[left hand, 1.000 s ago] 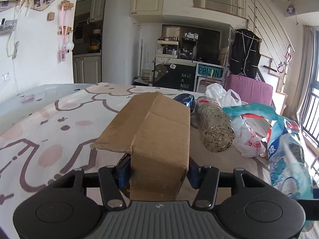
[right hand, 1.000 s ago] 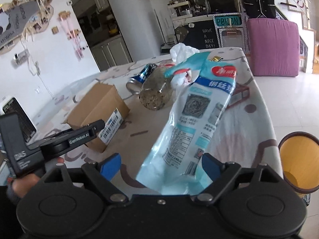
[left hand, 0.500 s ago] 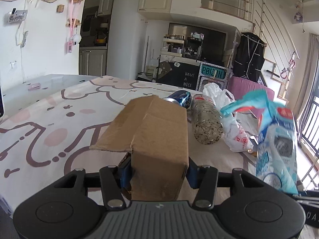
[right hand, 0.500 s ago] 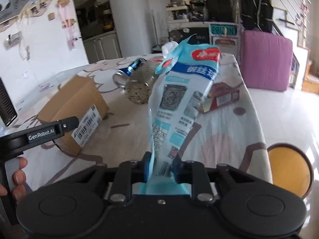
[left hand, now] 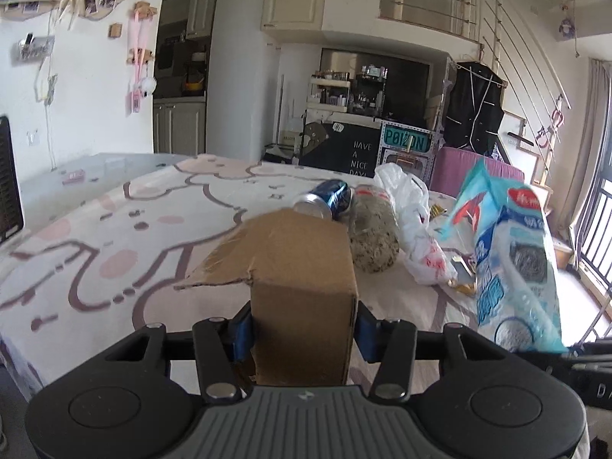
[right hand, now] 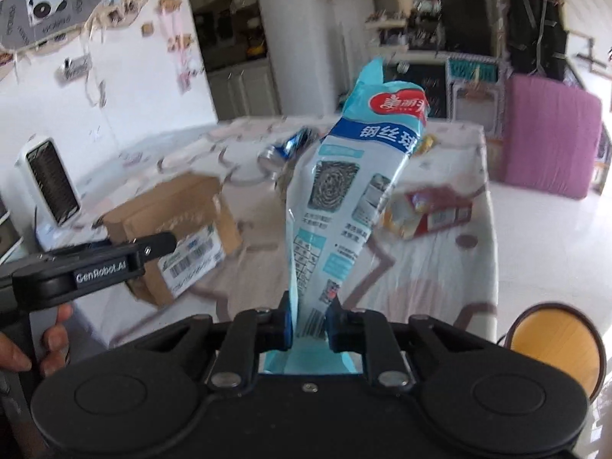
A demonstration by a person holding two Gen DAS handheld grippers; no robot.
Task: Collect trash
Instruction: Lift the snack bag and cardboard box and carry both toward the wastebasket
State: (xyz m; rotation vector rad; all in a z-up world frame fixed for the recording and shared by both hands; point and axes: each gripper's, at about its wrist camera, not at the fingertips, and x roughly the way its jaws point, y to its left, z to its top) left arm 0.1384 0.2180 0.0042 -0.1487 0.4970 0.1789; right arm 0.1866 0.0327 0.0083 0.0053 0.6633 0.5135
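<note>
My left gripper (left hand: 304, 329) is shut on a brown cardboard box (left hand: 302, 267) and holds it lifted over the near edge of the table; the box (right hand: 172, 222) also shows in the right wrist view. My right gripper (right hand: 309, 323) is shut on the bottom of a light blue plastic bag (right hand: 344, 199) that stands upright above it; the bag (left hand: 512, 260) shows at the right in the left wrist view. On the table lie a blue can (left hand: 325, 199), a clear jar of grainy stuff (left hand: 373, 237), a white plastic bag (left hand: 413, 222) and a red carton (right hand: 436, 210).
The table wears a cloth with pink cartoon shapes (left hand: 114, 237). A round bin with a yellow inside (right hand: 554, 348) stands on the floor at the right. A white heater (right hand: 48, 179) stands at the table's left. A purple seat (right hand: 550, 134) is beyond the table.
My right gripper has closed on the blue bag and raised it upright. My left gripper has lifted the box and drawn it back toward the table's near edge.
</note>
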